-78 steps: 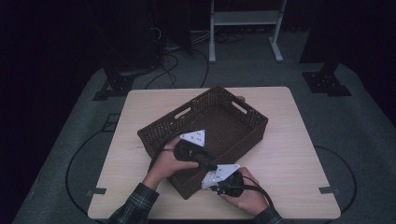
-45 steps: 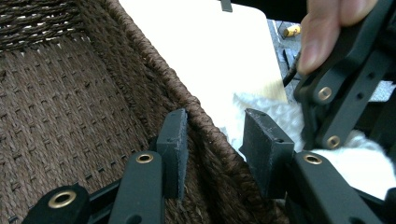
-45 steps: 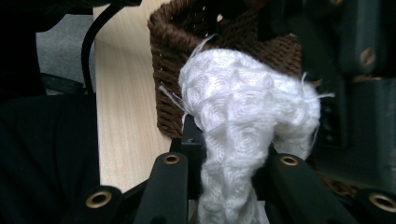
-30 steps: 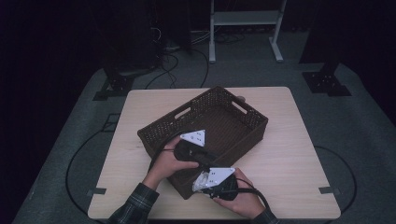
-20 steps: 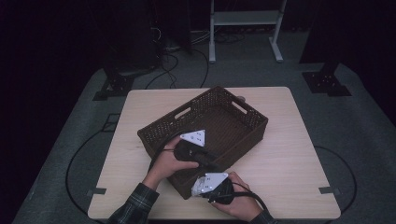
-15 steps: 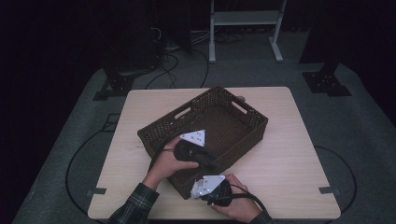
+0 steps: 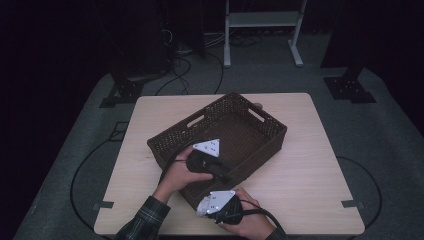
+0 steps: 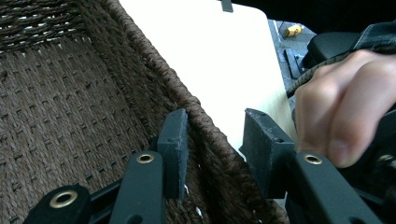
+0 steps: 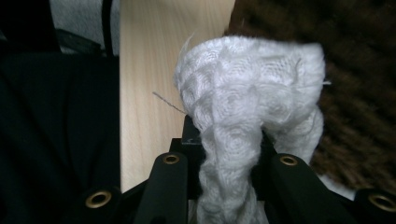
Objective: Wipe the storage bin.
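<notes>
Right gripper [image 9: 226, 149] pinches a bunched white knitted cloth [image 9: 247, 112] between its jaws, held over the wooden table's [image 7: 310, 165] near edge beside the brown woven basket [image 7: 250, 130]. Left gripper [image 8: 212, 140] straddles the basket's near wall, one jaw inside and one outside, its pads not pressing the weave.

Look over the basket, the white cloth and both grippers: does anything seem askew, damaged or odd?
Nothing looks damaged or spilled. The brown woven basket sits skewed to the table edges. The left gripper straddles its near wall, one jaw inside and one outside. The right gripper pinches a bunched white knitted cloth with loose threads.
</notes>
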Demonstrator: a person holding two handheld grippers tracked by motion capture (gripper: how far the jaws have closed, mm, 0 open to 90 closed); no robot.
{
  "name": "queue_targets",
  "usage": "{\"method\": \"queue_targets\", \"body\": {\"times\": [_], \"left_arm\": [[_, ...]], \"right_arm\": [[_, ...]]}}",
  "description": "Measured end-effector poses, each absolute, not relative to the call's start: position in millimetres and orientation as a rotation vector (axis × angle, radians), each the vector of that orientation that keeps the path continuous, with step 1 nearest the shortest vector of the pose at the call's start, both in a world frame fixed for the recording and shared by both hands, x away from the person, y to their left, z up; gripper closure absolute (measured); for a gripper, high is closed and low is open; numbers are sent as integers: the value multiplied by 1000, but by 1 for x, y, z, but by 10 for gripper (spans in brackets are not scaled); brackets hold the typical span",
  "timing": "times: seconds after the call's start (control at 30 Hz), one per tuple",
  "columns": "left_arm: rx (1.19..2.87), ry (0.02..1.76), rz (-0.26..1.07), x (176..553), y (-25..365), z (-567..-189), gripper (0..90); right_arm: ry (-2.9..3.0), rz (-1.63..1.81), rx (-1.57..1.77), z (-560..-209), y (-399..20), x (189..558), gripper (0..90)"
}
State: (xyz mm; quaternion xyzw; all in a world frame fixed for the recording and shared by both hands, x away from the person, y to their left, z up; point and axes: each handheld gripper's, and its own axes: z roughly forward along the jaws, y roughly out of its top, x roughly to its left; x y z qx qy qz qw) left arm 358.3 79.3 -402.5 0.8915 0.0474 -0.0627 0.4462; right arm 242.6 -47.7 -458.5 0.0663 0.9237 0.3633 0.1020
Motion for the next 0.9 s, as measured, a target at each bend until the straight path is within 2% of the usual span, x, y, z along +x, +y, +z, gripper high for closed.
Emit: {"method": "queue_targets", "body": {"times": [0.37,0.67,0.9], "left_arm": [[2209,116,-156,359,79,-402,599],[2207,119,-159,359,79,-402,600],[2207,127,-163,359,79,-402,604]], "right_arm": [[2626,1219,214,-420,-65,239,746],[2635,1221,259,-427,-77,239,744],[2637,1181,376,-438,-101,244,743]]}}
